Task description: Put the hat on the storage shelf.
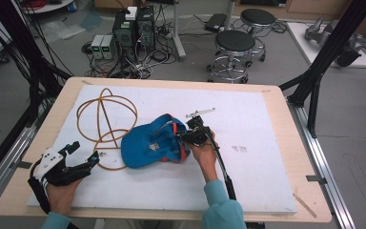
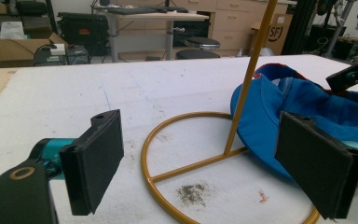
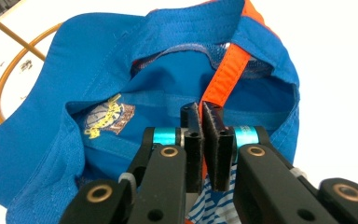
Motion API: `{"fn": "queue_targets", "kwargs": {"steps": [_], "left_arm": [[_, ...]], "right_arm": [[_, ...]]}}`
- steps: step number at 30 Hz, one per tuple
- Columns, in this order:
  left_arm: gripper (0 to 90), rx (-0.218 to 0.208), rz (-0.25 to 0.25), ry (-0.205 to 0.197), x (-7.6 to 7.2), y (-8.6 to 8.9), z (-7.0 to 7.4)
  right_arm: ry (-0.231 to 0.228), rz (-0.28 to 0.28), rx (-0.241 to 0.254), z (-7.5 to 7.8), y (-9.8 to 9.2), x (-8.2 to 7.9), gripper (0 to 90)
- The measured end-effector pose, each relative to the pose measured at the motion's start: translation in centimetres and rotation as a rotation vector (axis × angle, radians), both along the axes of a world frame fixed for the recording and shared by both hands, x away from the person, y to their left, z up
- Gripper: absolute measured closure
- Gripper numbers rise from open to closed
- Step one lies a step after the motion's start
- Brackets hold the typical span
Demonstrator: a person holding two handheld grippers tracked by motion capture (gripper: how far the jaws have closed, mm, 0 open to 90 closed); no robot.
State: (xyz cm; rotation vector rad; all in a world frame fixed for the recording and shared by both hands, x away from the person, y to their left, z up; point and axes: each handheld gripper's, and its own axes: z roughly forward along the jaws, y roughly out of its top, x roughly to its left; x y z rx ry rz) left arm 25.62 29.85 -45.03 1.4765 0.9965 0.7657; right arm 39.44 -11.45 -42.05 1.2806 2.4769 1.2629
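A blue cap (image 1: 150, 143) with orange trim lies upside down on the white board (image 1: 248, 119), its inside facing up. My right gripper (image 1: 186, 136) is at the cap's right edge. In the right gripper view the right gripper (image 3: 200, 109) is shut on the cap (image 3: 98, 70), its pads pinching the orange band (image 3: 223, 74) at the rim. My left gripper (image 1: 86, 151) rests near the board's front left corner, open and holding nothing. The left gripper (image 2: 200, 119) looks toward the cap (image 2: 307, 100), and its pads (image 2: 98, 158) stand wide apart.
A gold wire stand (image 1: 106, 114) with a ring base (image 2: 186, 168) and an upright rod stands left of the cap, which partly overlaps the ring. The board lies on a wooden table (image 1: 290, 157). Stools (image 1: 233, 45), computers and black frame posts stand beyond the far edge.
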Motion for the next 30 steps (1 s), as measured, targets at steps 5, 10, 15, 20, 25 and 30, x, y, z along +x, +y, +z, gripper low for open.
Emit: {"fn": "queue_targets", "kwargs": {"steps": [5,10,15,20,25,30], "left_arm": [[16.1,0.0,0.0,0.0,0.0,-0.01,0.0],[16.1,0.0,0.0,0.001,0.01,0.01,0.0],[16.1,-0.003,0.001,0.003,0.01,-0.01,-0.01],[16.1,-0.002,0.001,0.002,0.01,-0.02,0.0],[16.1,-0.002,0.001,0.003,0.01,-0.02,0.0],[16.1,-0.002,0.001,0.002,0.01,-0.01,0.0]], "right_arm": [[0.004,0.005,-0.013,-0.16,0.12,0.01,85.6],[0.0,0.006,-0.038,-0.26,0.31,-0.04,75.5],[0.011,-0.018,-0.041,-0.27,0.25,-0.03,54.5],[0.024,-0.022,-0.036,-0.25,0.02,0.0,41.9],[0.032,-0.01,0.01,-0.12,0.1,-0.08,36.8],[0.041,0.008,-0.007,-0.43,0.53,-0.09,39.9]]}}
